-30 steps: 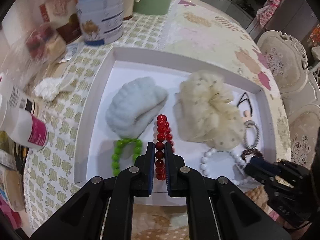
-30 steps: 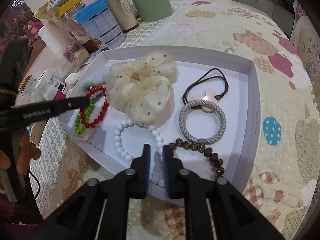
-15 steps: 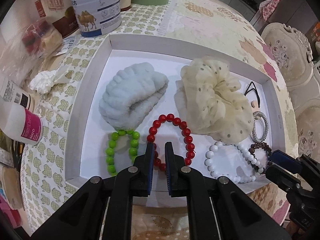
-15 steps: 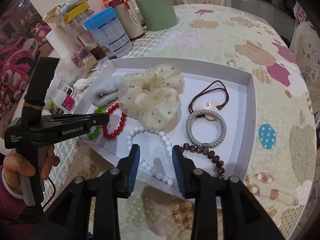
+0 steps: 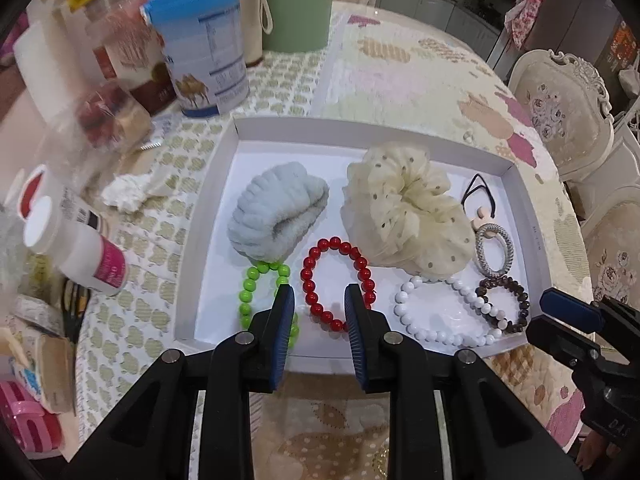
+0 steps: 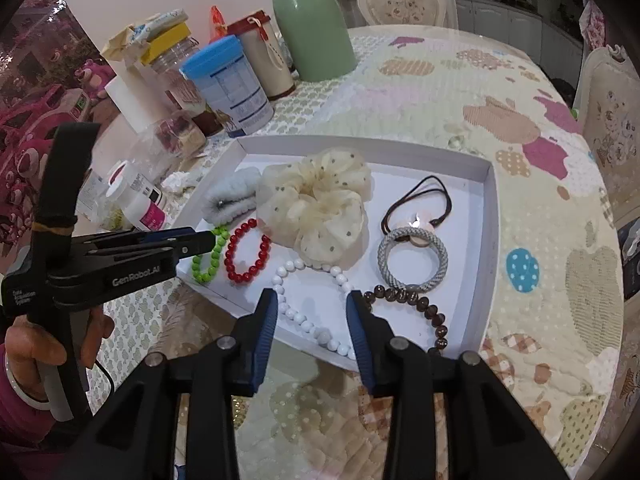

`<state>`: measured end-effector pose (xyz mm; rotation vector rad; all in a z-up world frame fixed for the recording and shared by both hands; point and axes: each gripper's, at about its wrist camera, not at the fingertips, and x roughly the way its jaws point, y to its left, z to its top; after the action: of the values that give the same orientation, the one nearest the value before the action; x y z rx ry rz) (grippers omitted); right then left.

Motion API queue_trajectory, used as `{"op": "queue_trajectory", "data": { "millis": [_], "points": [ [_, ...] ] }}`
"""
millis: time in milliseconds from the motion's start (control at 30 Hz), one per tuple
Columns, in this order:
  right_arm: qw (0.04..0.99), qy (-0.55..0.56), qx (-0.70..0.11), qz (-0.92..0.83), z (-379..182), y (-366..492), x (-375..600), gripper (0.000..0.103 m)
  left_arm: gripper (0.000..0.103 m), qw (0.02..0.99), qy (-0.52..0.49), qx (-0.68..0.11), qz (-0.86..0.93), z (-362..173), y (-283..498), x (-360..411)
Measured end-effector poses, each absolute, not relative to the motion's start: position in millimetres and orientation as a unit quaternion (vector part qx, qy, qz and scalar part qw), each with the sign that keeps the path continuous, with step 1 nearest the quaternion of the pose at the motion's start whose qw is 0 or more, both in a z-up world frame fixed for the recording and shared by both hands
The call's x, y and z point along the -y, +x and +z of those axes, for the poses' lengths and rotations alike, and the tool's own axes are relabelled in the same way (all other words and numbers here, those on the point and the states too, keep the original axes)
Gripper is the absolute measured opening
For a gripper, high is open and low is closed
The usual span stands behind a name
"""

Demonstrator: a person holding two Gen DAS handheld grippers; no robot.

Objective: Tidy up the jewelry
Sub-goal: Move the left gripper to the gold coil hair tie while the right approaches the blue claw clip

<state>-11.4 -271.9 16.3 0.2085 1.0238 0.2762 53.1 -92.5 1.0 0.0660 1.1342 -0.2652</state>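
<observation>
Opening above the shallow white cardboard tray (image 5: 208, 216), the left gripper (image 5: 319, 300) frames the red bead bracelet (image 5: 338, 284) untouched, green bead bracelet (image 5: 264, 300) just left; the right gripper (image 6: 311, 300), jaws also widening, hovers over the white bead bracelet (image 6: 308, 312).

Bright indoor light, soft shadows, strong fisheye bending and dark corners, left edge blurred, centre sharp

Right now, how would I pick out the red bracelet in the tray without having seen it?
Find the white tray on the patterned tablecloth. Along its near edge lies a row of bead bracelets; the red bracelet is second from the left, between the green bracelet and the white bracelet. It is the only glossy red ring.
</observation>
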Motion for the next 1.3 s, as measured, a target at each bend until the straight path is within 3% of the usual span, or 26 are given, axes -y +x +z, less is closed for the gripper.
{"op": "queue_trajectory", "data": {
  "millis": [900, 1300],
  "points": [
    [0.888, 0.061, -0.443, 0.111, 83, -86, 277, 0.047, 0.017, 0.844, 0.045, -0.504, -0.177, 43, -21, 79],
    [0.867, 0.05, -0.48, 0.125, 67, -132, 278, 0.05, 0.023, 0.795, 0.061, -0.549, -0.25, 15, -57, 87]
  ]
}}
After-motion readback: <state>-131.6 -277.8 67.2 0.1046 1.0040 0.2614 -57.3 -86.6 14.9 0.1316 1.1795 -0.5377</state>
